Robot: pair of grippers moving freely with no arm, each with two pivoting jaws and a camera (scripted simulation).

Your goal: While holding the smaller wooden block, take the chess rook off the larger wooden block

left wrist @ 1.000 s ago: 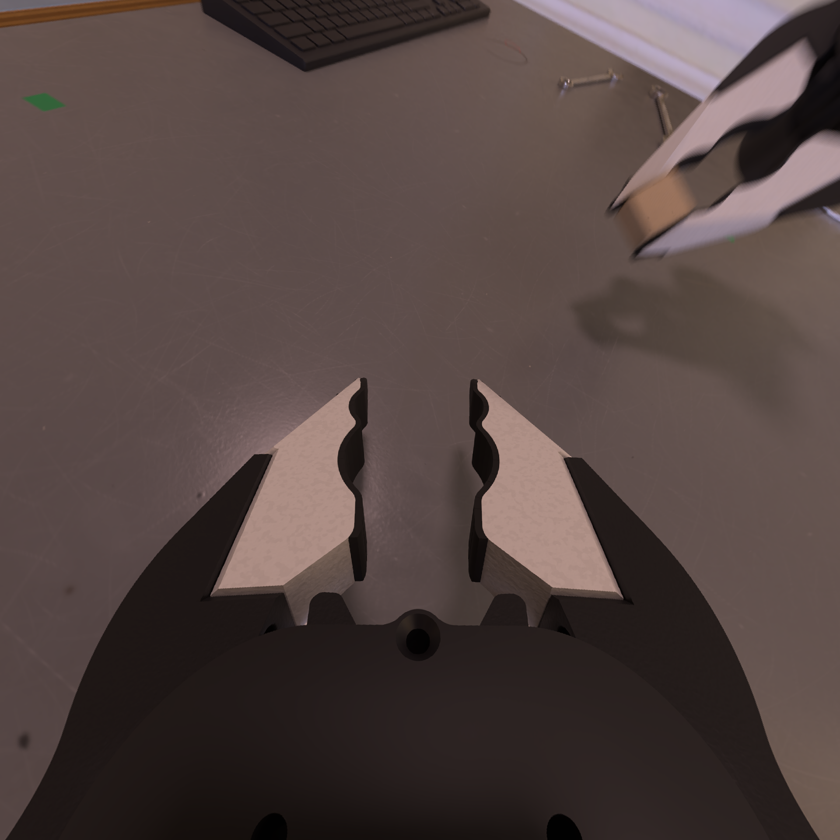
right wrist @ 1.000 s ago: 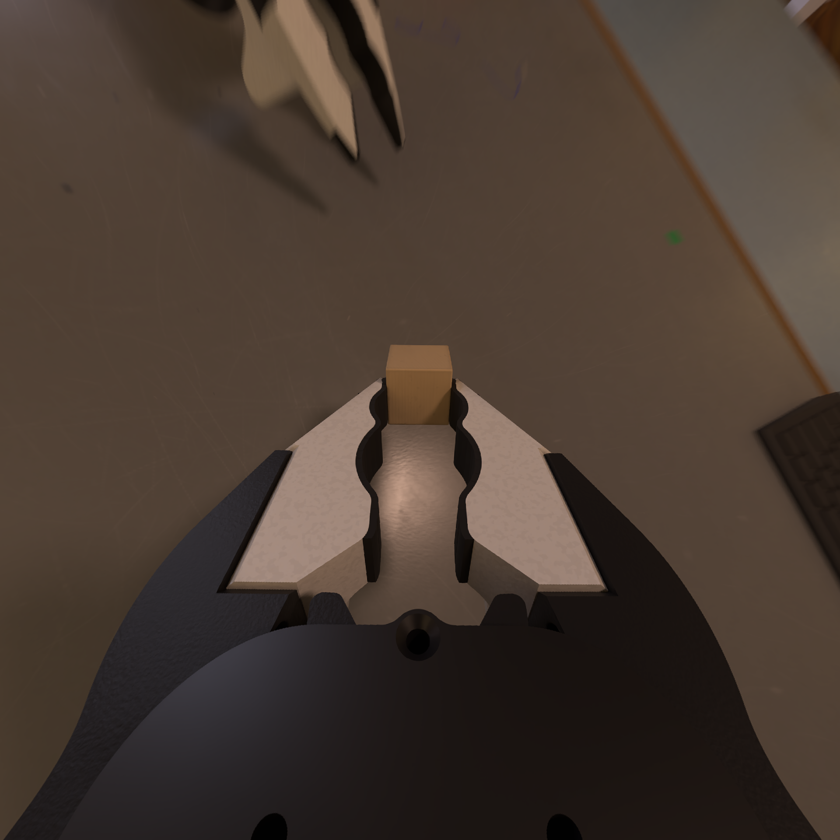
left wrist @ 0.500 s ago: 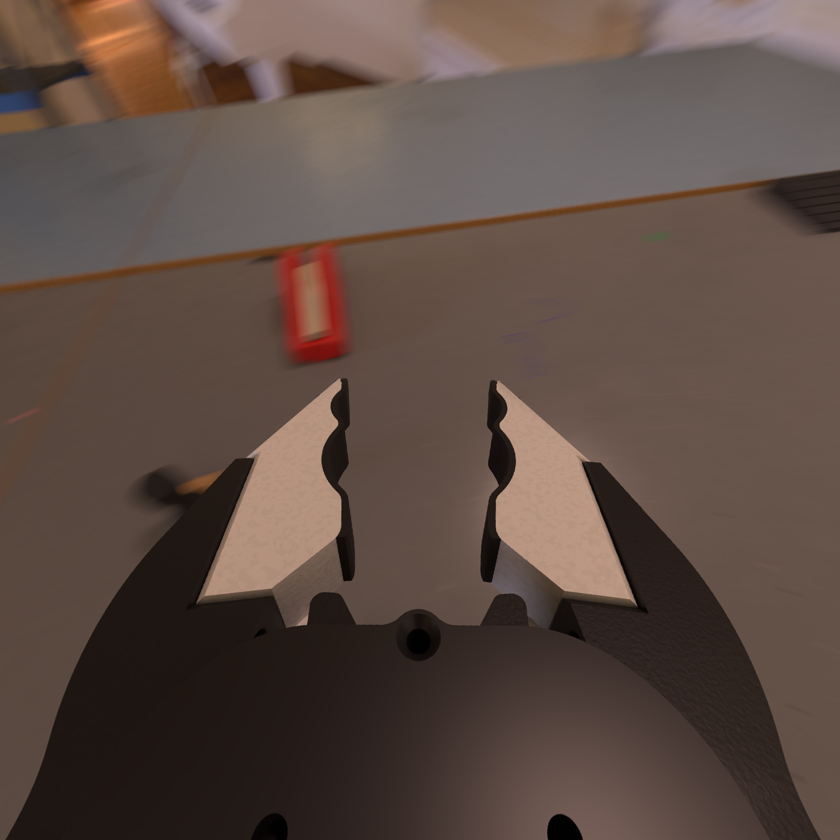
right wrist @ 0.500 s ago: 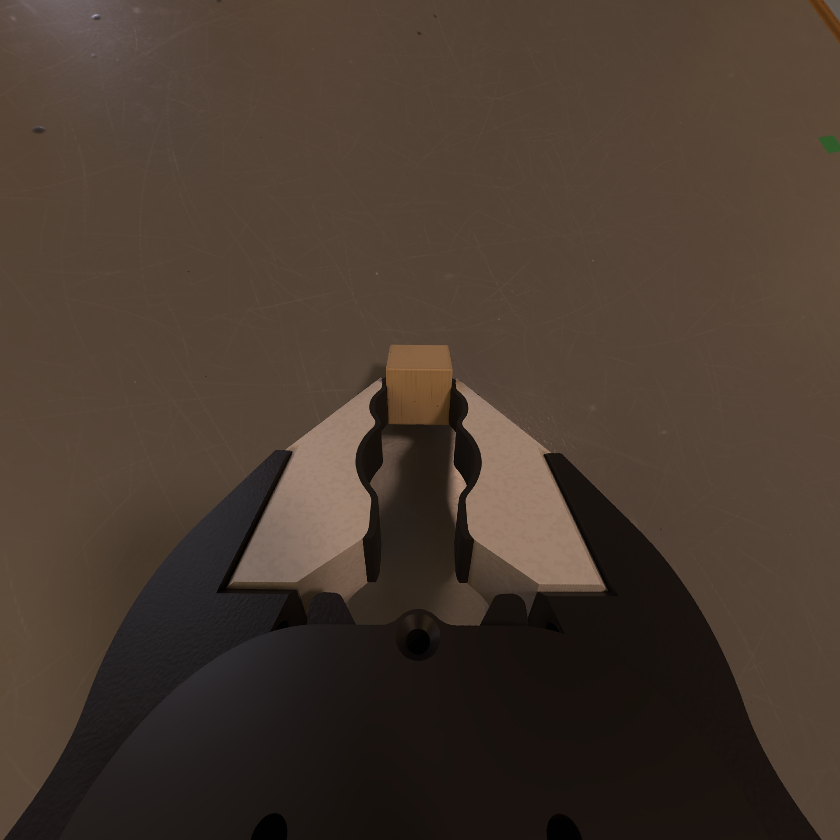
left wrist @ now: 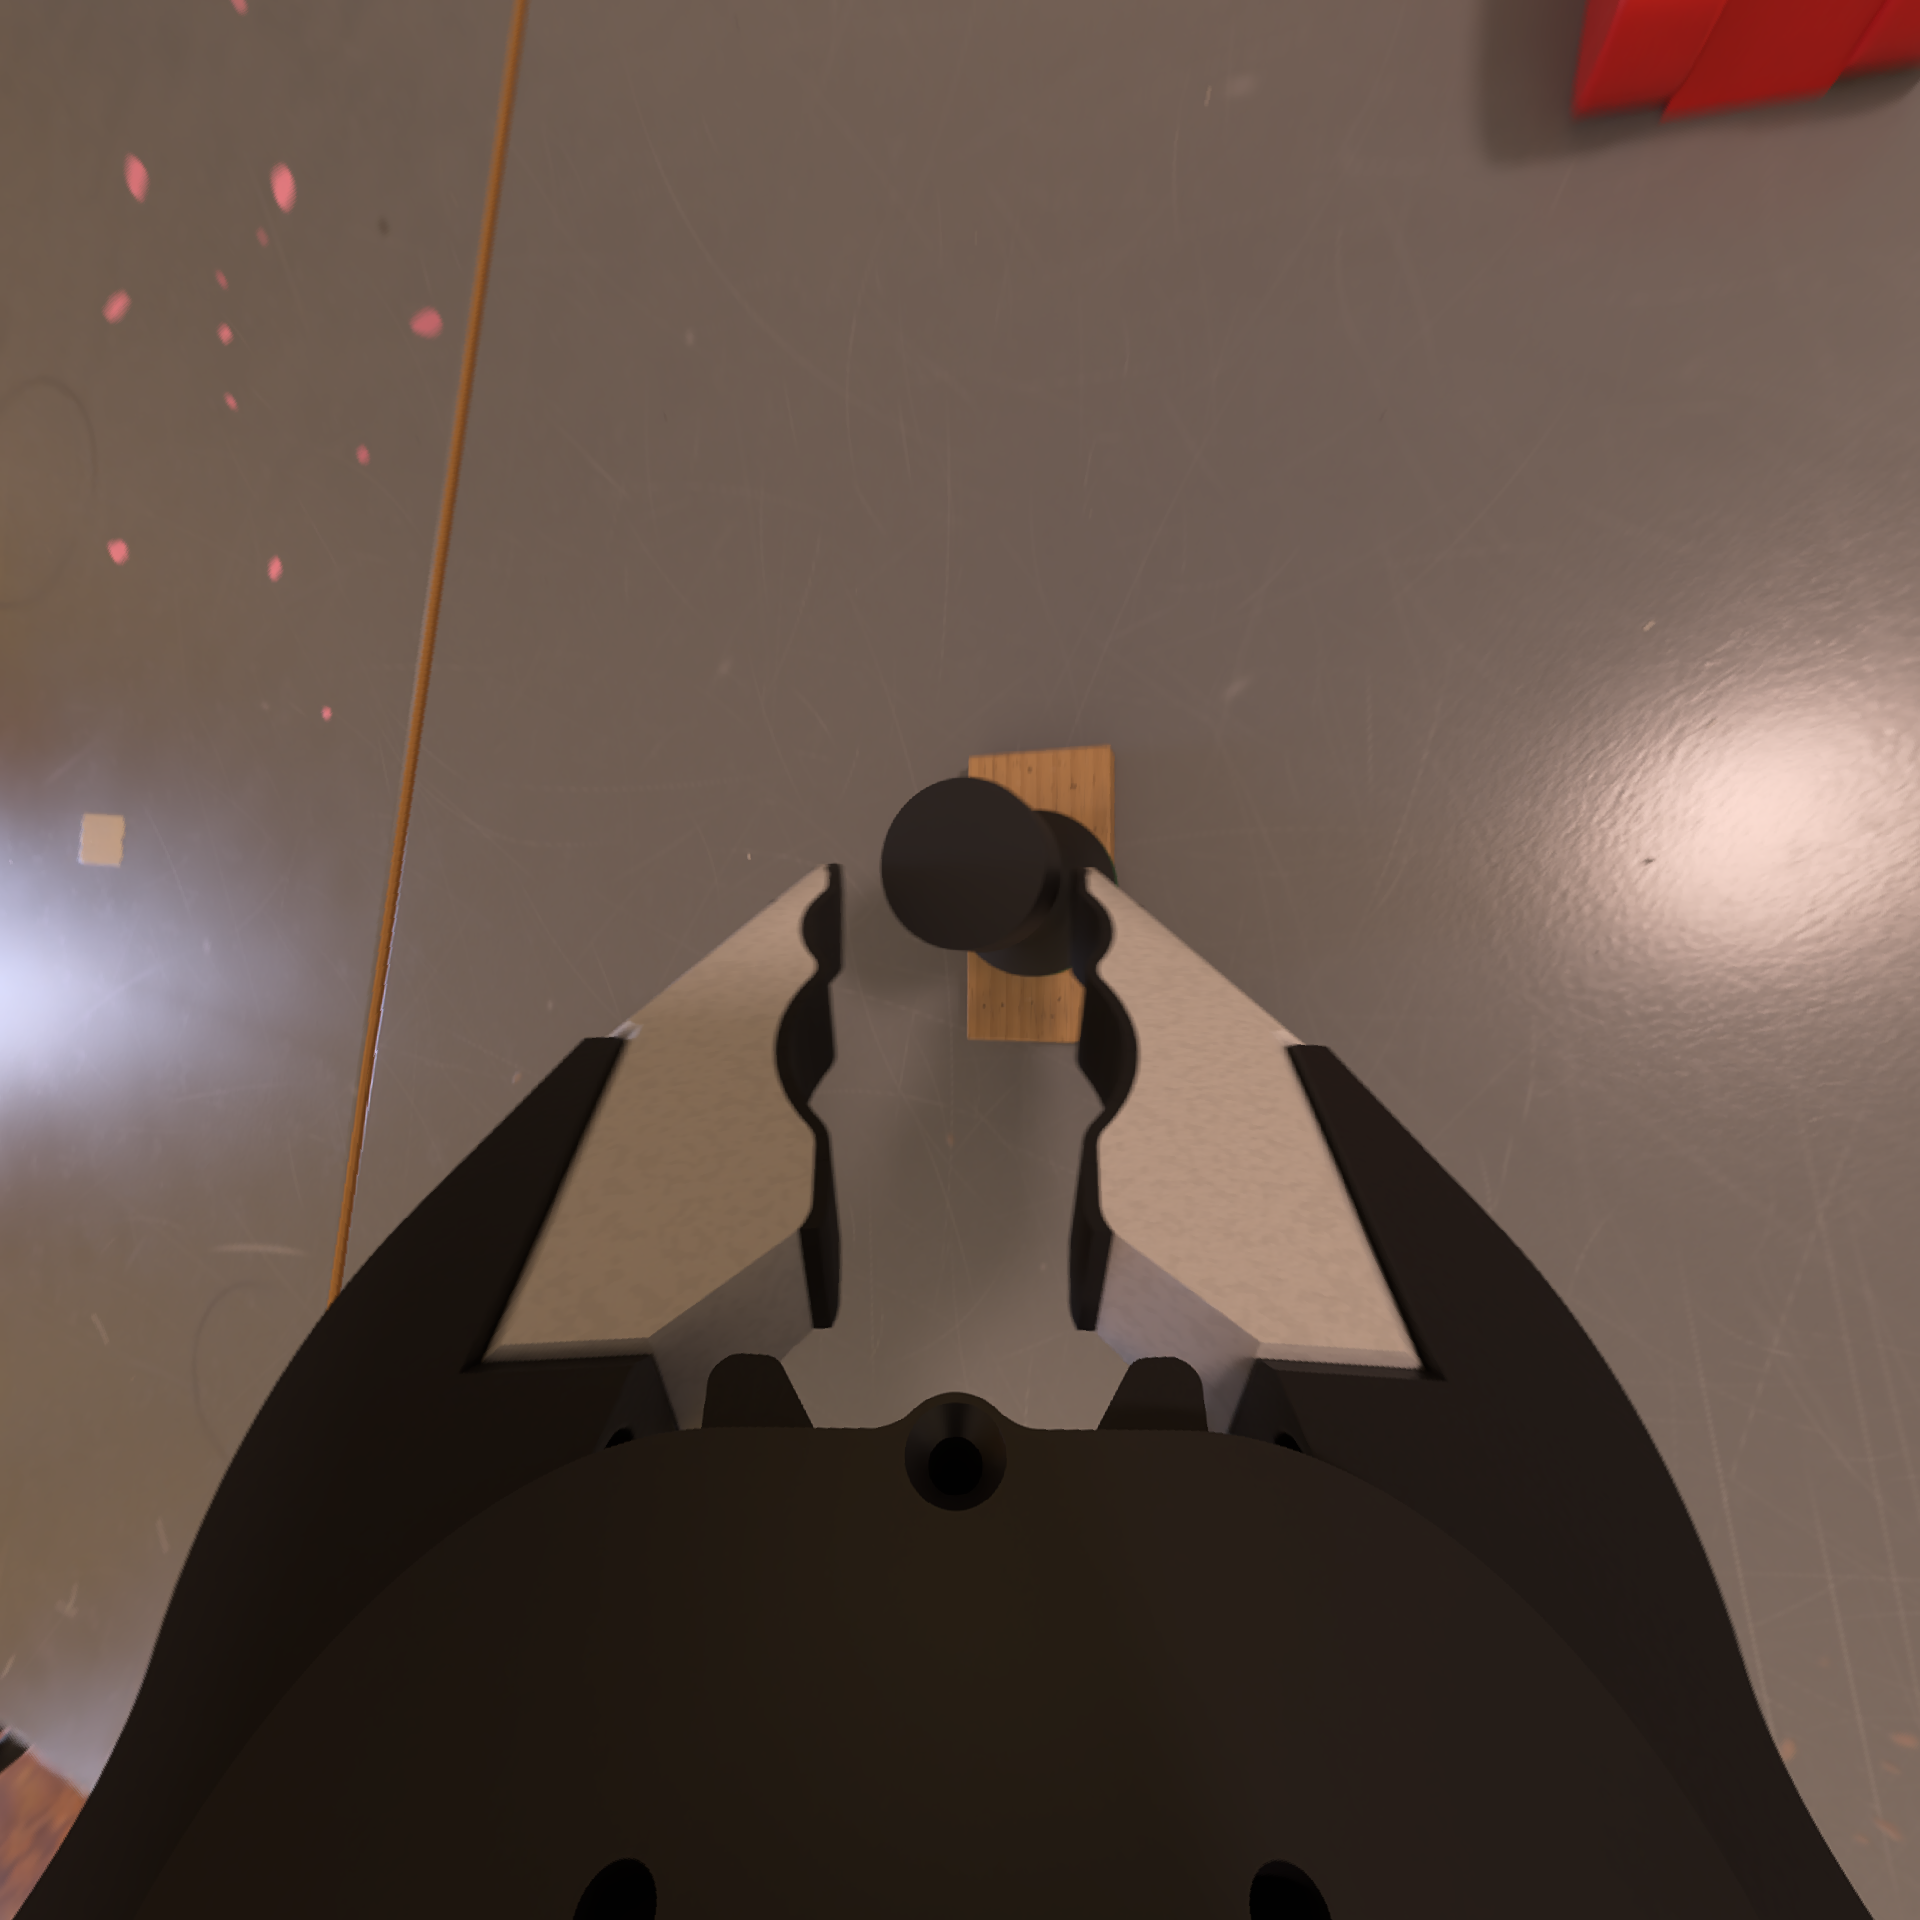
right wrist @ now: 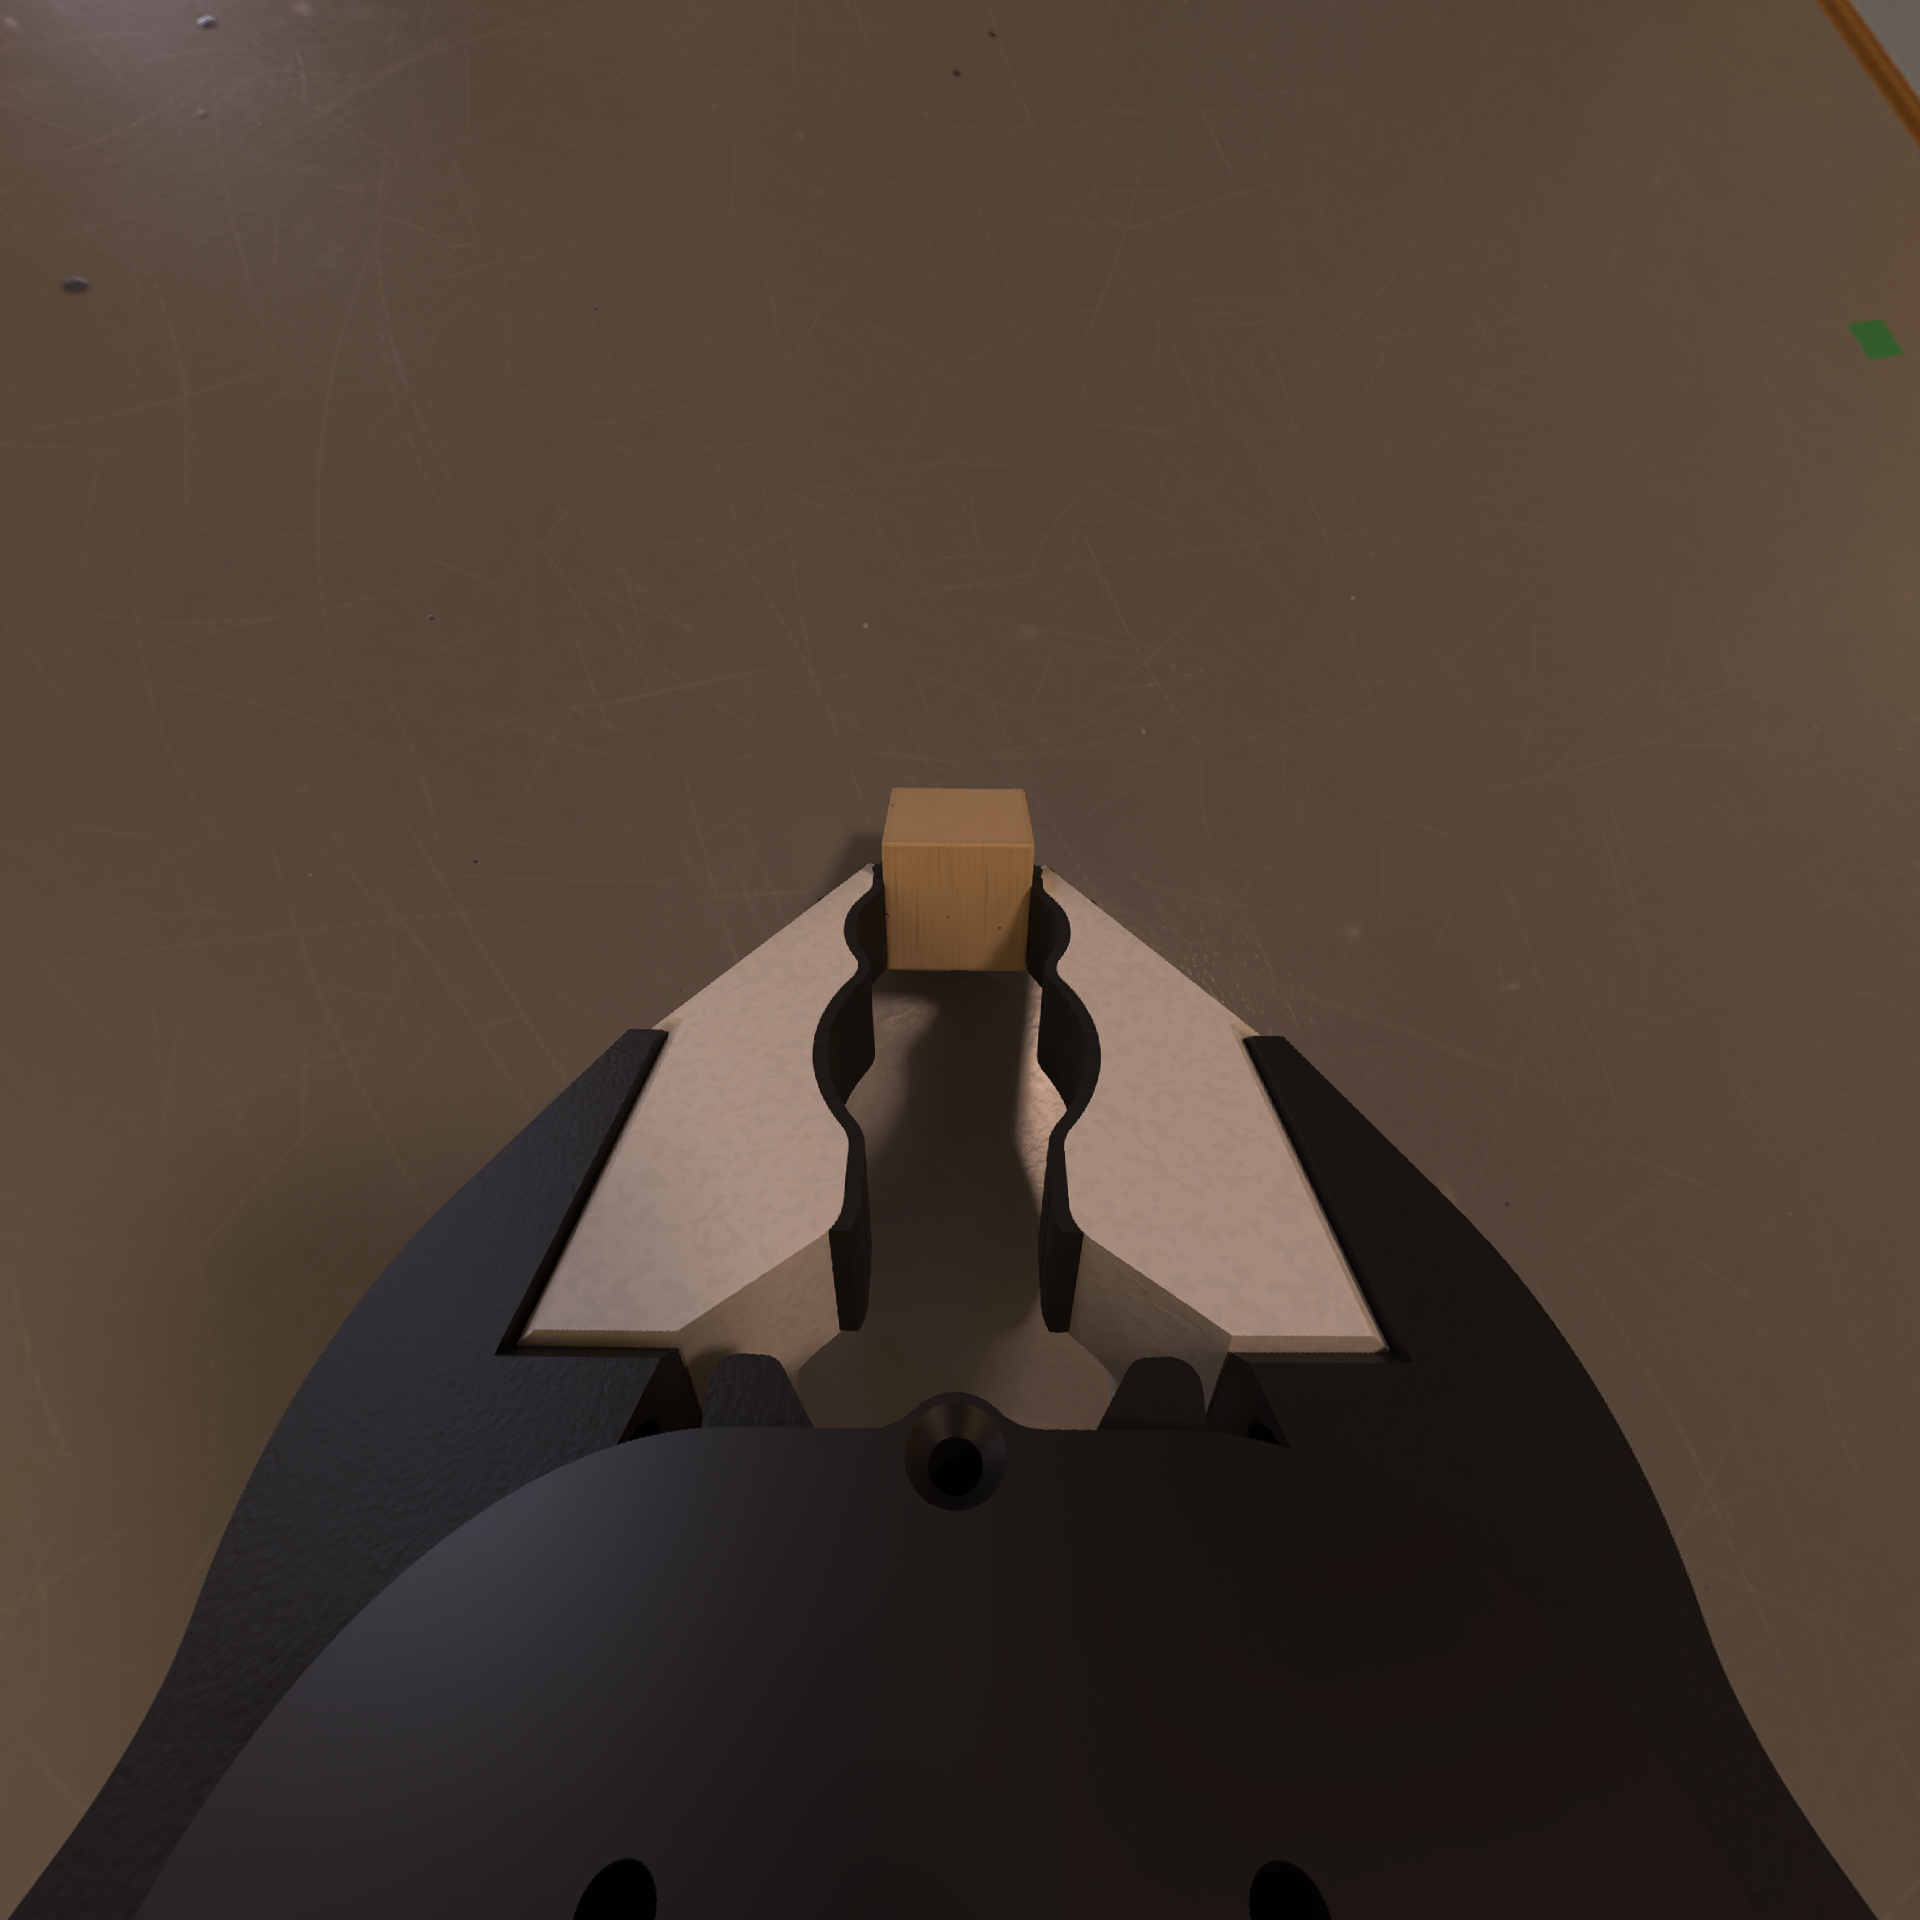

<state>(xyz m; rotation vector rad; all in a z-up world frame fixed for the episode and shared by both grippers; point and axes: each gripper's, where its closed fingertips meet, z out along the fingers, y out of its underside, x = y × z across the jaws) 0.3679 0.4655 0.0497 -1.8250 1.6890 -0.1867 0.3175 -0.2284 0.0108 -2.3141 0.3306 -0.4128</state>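
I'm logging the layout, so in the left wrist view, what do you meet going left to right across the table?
Small tan square → orange line → black chess rook standing on the larger wooden block → red object at the top right corner.

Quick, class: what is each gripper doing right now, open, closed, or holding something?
Left gripper: open, above the chess rook on the larger wooden block.
Right gripper: closed on the smaller wooden block.

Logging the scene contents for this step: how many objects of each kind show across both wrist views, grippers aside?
Wooden blocks: 2, smaller wooden block and larger wooden block
Chess rook: 1
Red object: 1
Total: 4
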